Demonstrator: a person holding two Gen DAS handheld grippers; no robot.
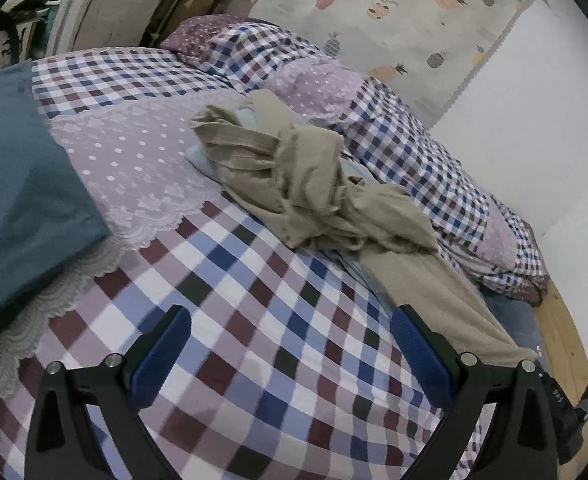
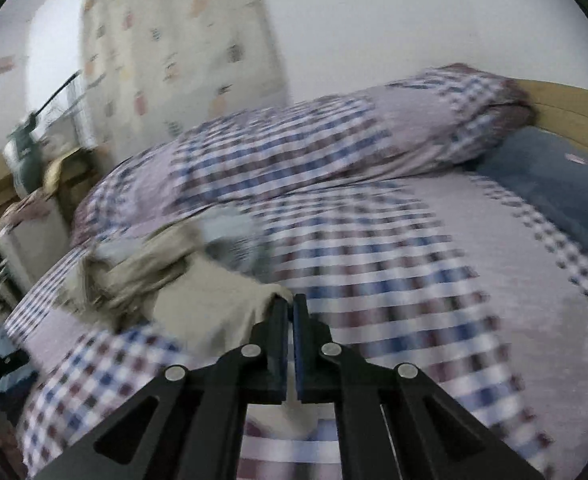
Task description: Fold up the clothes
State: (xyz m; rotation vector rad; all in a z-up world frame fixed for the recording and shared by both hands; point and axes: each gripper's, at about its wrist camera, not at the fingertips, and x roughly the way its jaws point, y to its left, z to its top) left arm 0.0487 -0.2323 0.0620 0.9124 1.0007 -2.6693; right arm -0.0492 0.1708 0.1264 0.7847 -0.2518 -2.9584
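Beige trousers (image 1: 318,188) lie crumpled on the checked bedspread (image 1: 253,320), unfolded; my right gripper (image 2: 290,305) pinches one leg end, left gripper (image 1: 289,316) wide, empty.

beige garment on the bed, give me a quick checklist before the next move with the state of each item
1. Right gripper shut on an edge of the beige garment: ok, fabric sits between the closed fingers.
2. Left gripper open and empty: ok, it holds nothing and has the checked bedspread below it.
3. Garment flat enough to fold: not ok, it is bunched and twisted, with one long part trailing toward the bed edge.
4. Garment lying alone: not ok, a light blue cloth lies partly under it.
5. Which part the right gripper holds: cannot tell, that view is blurred.
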